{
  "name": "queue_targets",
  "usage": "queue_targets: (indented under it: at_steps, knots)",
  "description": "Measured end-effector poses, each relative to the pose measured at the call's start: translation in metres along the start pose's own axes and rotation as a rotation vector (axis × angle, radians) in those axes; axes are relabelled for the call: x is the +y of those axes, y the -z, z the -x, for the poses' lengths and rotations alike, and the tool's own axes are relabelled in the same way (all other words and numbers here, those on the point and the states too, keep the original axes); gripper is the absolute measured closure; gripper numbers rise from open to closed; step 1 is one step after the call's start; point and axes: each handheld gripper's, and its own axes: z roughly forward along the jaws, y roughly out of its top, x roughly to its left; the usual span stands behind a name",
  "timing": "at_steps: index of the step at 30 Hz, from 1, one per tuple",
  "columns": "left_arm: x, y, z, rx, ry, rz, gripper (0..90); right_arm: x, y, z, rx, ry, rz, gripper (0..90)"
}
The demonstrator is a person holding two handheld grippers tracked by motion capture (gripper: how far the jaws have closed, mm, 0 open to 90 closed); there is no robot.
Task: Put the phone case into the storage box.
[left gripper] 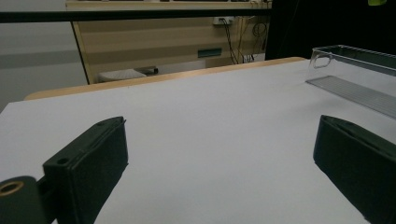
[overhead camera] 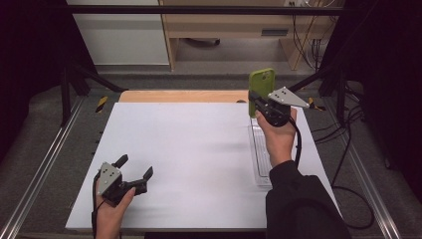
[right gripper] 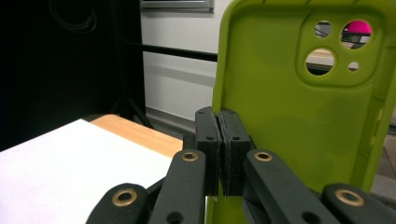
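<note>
High view: the white table (overhead camera: 199, 164) carries a clear tray (overhead camera: 260, 149) at three o'clock, largely hidden behind the right hand. Above its far end, the right gripper (overhead camera: 255, 102) pinches the edge of an upright green phone case (overhead camera: 261, 84). The left gripper (overhead camera: 134, 167), at seven o'clock, gapes wide, holding nothing. No writing is legible.

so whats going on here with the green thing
A person at a white table has a hand-held gripper in each hand. The right gripper is shut on the edge of a green phone case, holding it upright in the air above the far right part of the table, over a clear plastic tray. The left gripper rests low near the front left of the table with its jaws wide open and nothing between them.
</note>
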Motion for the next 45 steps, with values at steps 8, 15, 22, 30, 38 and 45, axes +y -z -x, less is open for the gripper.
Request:
queue_targets:
  at_steps: [8,15,22,30,38,45]
  knots:
    - [0.001,0.002,-0.002,0.007,0.004,0.008,2.7,-0.002,0.002,0.008,-0.027,-0.024,-0.006,88.4]
    - [0.0,0.003,-0.006,0.018,0.014,0.012,2.7,-0.005,0.007,0.01,-0.048,-0.043,-0.009,88.4]
    - [0.0,0.003,-0.004,0.017,0.012,0.012,2.7,-0.007,0.011,0.017,-0.061,-0.074,-0.008,88.4]
    - [0.0,0.004,-0.005,0.021,0.016,0.014,2.8,-0.013,0.008,0.021,-0.07,-0.104,-0.009,88.4]
    - [0.0,0.004,-0.006,0.017,0.017,0.029,2.7,-0.021,0.004,0.026,-0.076,-0.13,-0.015,88.4]
    - [-0.001,0.005,-0.009,0.026,0.027,0.029,2.6,-0.029,-0.005,0.032,-0.106,-0.146,-0.022,88.4]
